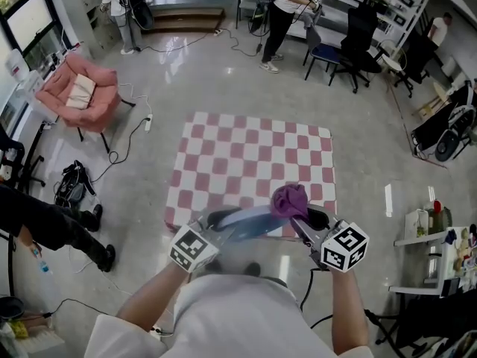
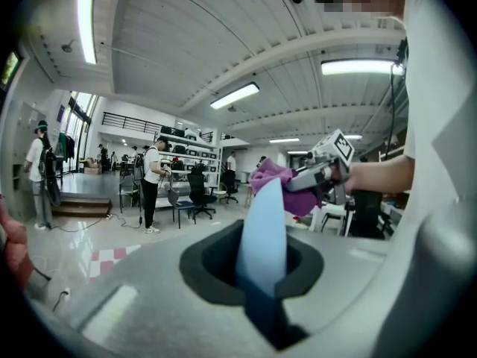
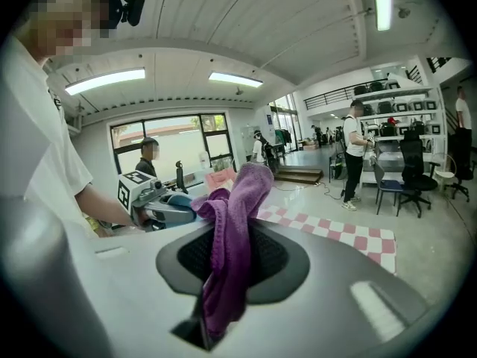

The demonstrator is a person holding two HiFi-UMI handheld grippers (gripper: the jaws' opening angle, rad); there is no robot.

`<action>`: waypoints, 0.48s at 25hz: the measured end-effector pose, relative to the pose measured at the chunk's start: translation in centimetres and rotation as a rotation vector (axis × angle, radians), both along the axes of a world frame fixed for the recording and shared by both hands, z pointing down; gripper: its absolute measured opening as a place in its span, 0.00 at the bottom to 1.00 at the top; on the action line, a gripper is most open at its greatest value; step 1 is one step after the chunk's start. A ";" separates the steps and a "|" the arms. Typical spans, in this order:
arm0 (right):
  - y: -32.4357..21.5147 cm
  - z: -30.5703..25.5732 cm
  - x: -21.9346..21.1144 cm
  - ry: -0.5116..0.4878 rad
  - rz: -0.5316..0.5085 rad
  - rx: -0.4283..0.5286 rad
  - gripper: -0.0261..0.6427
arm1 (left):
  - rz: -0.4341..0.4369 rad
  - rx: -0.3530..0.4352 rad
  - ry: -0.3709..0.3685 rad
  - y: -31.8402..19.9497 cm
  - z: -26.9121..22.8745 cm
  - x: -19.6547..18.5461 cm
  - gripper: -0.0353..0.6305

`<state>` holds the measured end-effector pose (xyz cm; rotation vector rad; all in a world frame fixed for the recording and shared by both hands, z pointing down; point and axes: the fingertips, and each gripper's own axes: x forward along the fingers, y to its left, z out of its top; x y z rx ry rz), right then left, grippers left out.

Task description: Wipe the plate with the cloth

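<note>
In the head view my left gripper [image 1: 223, 226] is shut on the rim of a light blue plate [image 1: 250, 221], held in the air in front of me above the near edge of the checkered mat. My right gripper [image 1: 302, 218] is shut on a purple cloth [image 1: 289, 198], which rests against the plate's right end. In the left gripper view the blue plate [image 2: 264, 233] stands edge-on between the jaws, with the purple cloth [image 2: 277, 176] bunched at its far end. In the right gripper view the purple cloth [image 3: 231, 245] hangs from the jaws and the plate [image 3: 177, 200] shows behind it.
A pink-and-white checkered mat [image 1: 253, 162] lies on the grey floor. A pink armchair [image 1: 78, 92] stands at the left, office chairs [image 1: 350, 43] and shelves at the back right. Cables [image 1: 130, 144] trail on the floor. People stand at the far side and at the left edge.
</note>
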<state>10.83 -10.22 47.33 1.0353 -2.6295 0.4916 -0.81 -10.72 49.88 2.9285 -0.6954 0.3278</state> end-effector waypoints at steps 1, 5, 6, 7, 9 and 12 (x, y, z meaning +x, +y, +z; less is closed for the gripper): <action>0.1 -0.3 -0.3 0.007 -0.020 0.004 0.16 | 0.005 0.006 -0.005 0.0 0.0 0.0 0.11; 0.4 -1.5 -1.7 0.058 -0.115 0.029 0.16 | 0.034 0.033 -0.031 0.1 -0.4 0.4 0.11; 0.6 -1.7 -2.1 0.083 -0.145 0.037 0.16 | 0.043 0.042 -0.042 0.2 -0.5 0.5 0.11; 0.8 -1.8 -2.4 0.113 -0.174 0.043 0.16 | 0.052 0.051 -0.053 0.3 -0.5 0.7 0.11; 1.2 -1.9 -2.9 0.169 -0.228 0.045 0.16 | 0.072 0.063 -0.071 0.5 -0.4 0.9 0.11; 1.6 -2.2 -3.5 0.203 -0.289 0.041 0.16 | 0.100 0.065 -0.081 0.9 -0.4 1.2 0.11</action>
